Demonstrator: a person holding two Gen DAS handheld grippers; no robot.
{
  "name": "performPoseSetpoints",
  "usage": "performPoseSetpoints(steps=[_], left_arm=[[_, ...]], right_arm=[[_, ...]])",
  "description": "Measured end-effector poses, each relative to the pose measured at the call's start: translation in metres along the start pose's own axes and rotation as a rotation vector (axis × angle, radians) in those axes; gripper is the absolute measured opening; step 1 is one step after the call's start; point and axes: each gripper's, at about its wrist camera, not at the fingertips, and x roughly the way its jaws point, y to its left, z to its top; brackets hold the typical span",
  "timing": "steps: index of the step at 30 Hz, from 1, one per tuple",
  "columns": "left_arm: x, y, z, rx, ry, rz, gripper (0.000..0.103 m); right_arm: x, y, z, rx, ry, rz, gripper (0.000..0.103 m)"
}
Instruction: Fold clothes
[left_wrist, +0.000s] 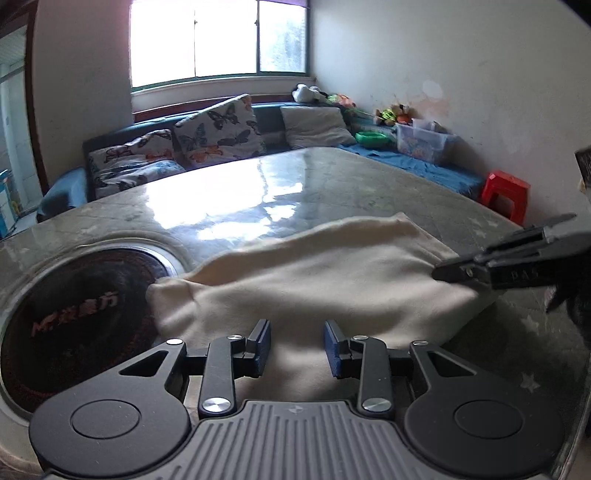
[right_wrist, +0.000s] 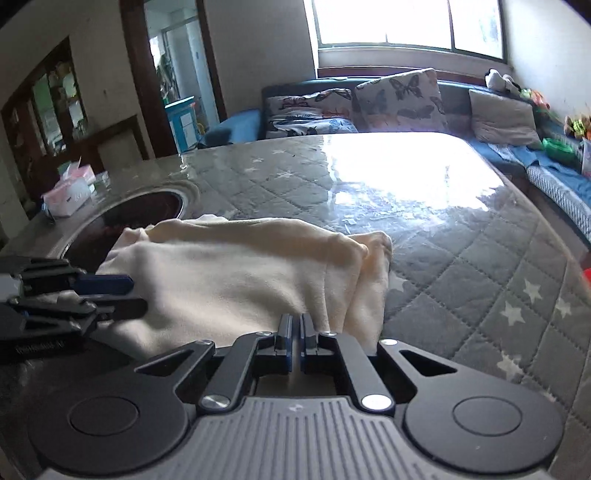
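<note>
cream garment (left_wrist: 314, 280) – long axis across bench (left_wrist: 240, 192) | right tool (right_wrist: 295, 332) pinched shut on its right end | left tool (left_wrist: 297, 345) part-open, empty – over near edge

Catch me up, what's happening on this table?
A person with two handheld grippers is folding a cream garment on the quilted, plastic-covered table. The right gripper is shut at the cloth's near right edge. The left gripper sits open over the near edge, nothing clamped. The garment lies bunched, partly folded, beside the inset burner.

Beyond the cream garment (left_wrist: 306, 280) the quilted table (right_wrist: 461, 258) lies bare; a round burner (left_wrist: 74, 314) crowds its left end.
</note>
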Motion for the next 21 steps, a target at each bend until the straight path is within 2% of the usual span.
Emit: performPoseSetpoints(steps=[5, 10, 13, 21], left_arm=[[0.007, 0.020, 0.003, -0.047, 0.013, 0.051, 0.034], [0.007, 0.030, 0.009, -0.059, 0.007, 0.067, 0.034], [0.010, 0.032, 0.018, -0.064, 0.001, 0.060, 0.034], [0.038, 0.025, 0.045, -0.028, 0.012, 0.046, 0.034]], right_arm=[[0.000, -0.002, -0.001, 0.002, 0.002, 0.005, 0.002], [-0.001, -0.002, 0.004, -0.006, 0.011, 0.011, 0.004], [0.000, 0.000, 0.013, -0.018, -0.001, 0.016, 0.012], [0.030, 0.008, 0.048, -0.029, -0.021, 0.029, 0.012]])
